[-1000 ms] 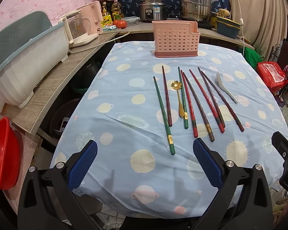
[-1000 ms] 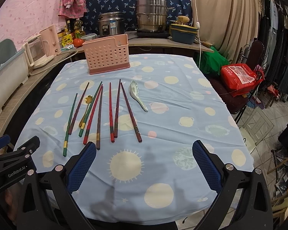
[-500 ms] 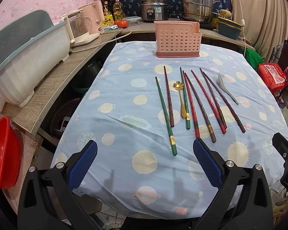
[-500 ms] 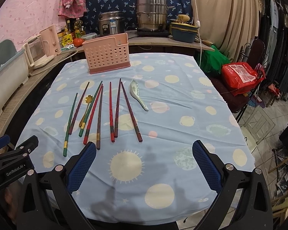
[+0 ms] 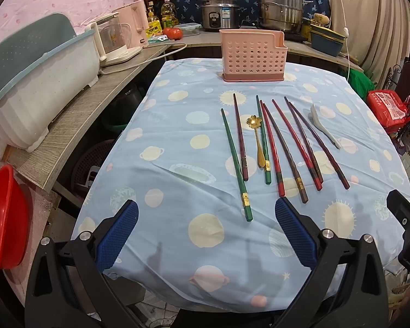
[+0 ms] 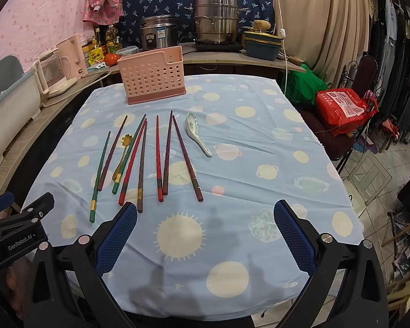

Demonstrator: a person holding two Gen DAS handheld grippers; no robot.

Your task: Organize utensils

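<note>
Eight chopsticks (image 5: 296,145) lie on the counter (image 5: 164,191): two green (image 5: 234,161), two bright red (image 5: 271,150), and four darker ones in maroon, brown and purple (image 5: 318,145). There are two spoons: one gold with a flower-shaped bowl (image 5: 258,147) among the sticks, and one pale ceramic (image 5: 324,128) at the 3 o'clock end of the row. One pink perforated basket (image 5: 253,54) stands at 12 o'clock. Two grippers show, the left gripper (image 5: 205,235) and the right gripper (image 6: 205,235), each with two blue pads spread apart.
</note>
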